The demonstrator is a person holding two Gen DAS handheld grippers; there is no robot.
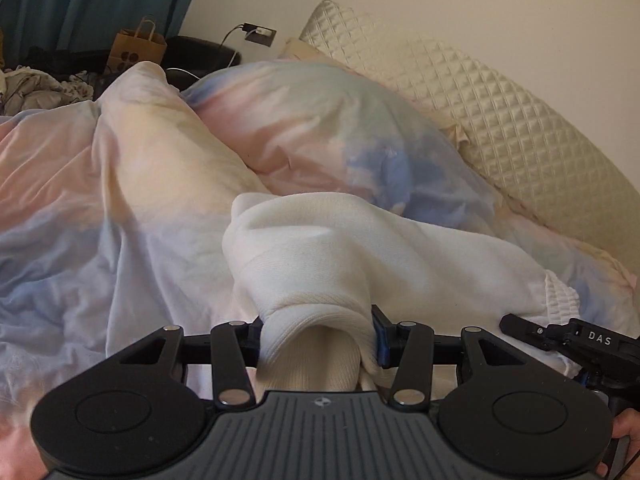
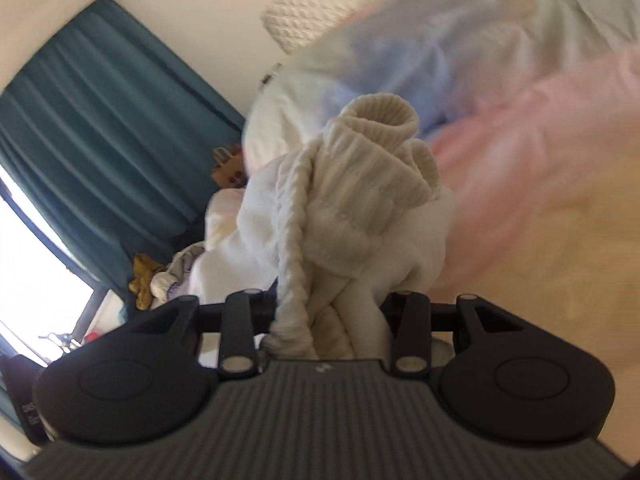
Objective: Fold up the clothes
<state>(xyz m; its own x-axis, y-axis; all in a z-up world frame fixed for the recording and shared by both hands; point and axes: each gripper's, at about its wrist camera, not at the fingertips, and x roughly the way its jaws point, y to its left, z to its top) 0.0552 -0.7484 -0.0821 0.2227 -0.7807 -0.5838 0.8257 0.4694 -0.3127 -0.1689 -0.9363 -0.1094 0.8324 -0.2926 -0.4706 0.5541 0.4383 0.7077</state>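
Note:
A white sweatshirt-like garment (image 1: 360,248) lies bunched on the bed. My left gripper (image 1: 318,340) is shut on its ribbed cuff or hem, which fills the space between the jaws. My right gripper (image 2: 332,312) is shut on another bunched part of the same garment (image 2: 360,200), with a ribbed cuff and a twisted white drawcord (image 2: 294,240) hanging over the jaws. The right gripper also shows at the lower right of the left wrist view (image 1: 568,336), at the garment's elastic edge. The right view is blurred and tilted.
A pastel pink, blue and cream duvet (image 1: 100,200) covers the bed, with a matching pillow (image 1: 320,120) and a quilted cream pillow (image 1: 500,120) against the wall. A paper bag (image 1: 138,50), loose clothes and a teal curtain (image 2: 100,140) are beyond the bed.

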